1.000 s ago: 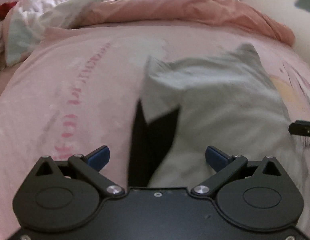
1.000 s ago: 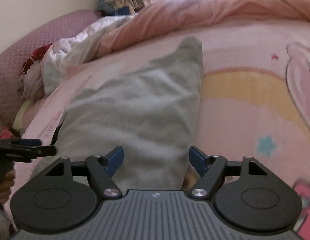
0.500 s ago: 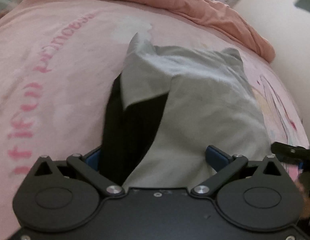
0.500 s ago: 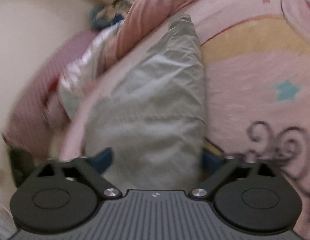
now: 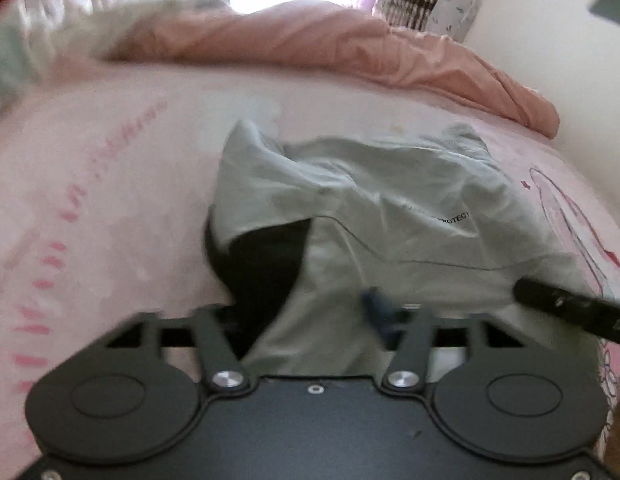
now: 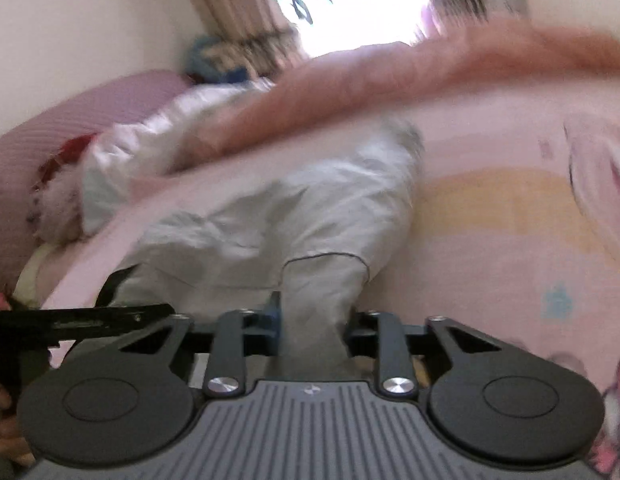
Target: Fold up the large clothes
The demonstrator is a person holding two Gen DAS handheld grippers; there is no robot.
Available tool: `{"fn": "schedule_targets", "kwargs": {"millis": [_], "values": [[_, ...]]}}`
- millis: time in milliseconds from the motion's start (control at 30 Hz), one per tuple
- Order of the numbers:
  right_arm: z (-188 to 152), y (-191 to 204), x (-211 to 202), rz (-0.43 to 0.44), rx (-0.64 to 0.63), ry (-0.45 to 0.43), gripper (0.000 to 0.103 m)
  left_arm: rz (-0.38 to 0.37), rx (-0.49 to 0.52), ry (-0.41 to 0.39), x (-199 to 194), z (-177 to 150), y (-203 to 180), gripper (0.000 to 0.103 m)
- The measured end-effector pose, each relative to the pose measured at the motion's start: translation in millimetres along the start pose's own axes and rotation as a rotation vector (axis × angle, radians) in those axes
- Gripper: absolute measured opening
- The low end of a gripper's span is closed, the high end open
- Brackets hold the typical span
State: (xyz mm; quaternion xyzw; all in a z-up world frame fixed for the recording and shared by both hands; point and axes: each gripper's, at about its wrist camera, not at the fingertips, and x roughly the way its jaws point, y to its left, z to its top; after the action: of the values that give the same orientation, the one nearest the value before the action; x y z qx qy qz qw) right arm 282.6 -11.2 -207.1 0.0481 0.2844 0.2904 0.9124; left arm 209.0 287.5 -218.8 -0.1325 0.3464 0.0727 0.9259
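- Left wrist view: the grey garment (image 5: 390,216) lay straight ahead of the left gripper (image 5: 306,312) on the pink bedsheet (image 5: 110,200), its length running away toward the crumpled duvet (image 5: 330,48). The near hem was held between narrowed fingers, beside a black inner part (image 5: 262,264). The right gripper's finger (image 5: 570,308) was seen at the same hem, to the right.
- Right wrist view: the right gripper (image 6: 310,324) was clamped on a bunched near corner of the garment (image 6: 310,208). Both hands were judged equally near, so the hem could be carried forward along that axis.

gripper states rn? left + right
Left gripper: shut on the grey garment, near edge.
Right gripper: shut on the grey garment, a bunched fold between its fingers.
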Motion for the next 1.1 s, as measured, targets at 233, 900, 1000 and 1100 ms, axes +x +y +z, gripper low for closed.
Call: {"fn": "schedule_targets", "kwargs": {"millis": [233,900,1000,1100], "values": [[38.8,-5.5,-43.7,0.111,-0.016,-0.047,0.025,-0.081,-0.002,-0.119,-65.1,22.3,-13.9,0.018],[85.3,-139.6,-188.3,-0.098,-0.011,-0.216,0.023,-0.486,0.040,-0.142,-47.2,47.5,-195.9,0.014],[76.3,-174.1,-198.1,-0.142,0.012,-0.213,0.023,-0.534,0.050,-0.096,-19.8,38.9,-229.7,0.014],[55.8,-213.1,-191.9,-0.172,0.071,-0.189,0.023,-0.555,0.041,-0.026,19.4,20.9,-253.9,0.016]]}}
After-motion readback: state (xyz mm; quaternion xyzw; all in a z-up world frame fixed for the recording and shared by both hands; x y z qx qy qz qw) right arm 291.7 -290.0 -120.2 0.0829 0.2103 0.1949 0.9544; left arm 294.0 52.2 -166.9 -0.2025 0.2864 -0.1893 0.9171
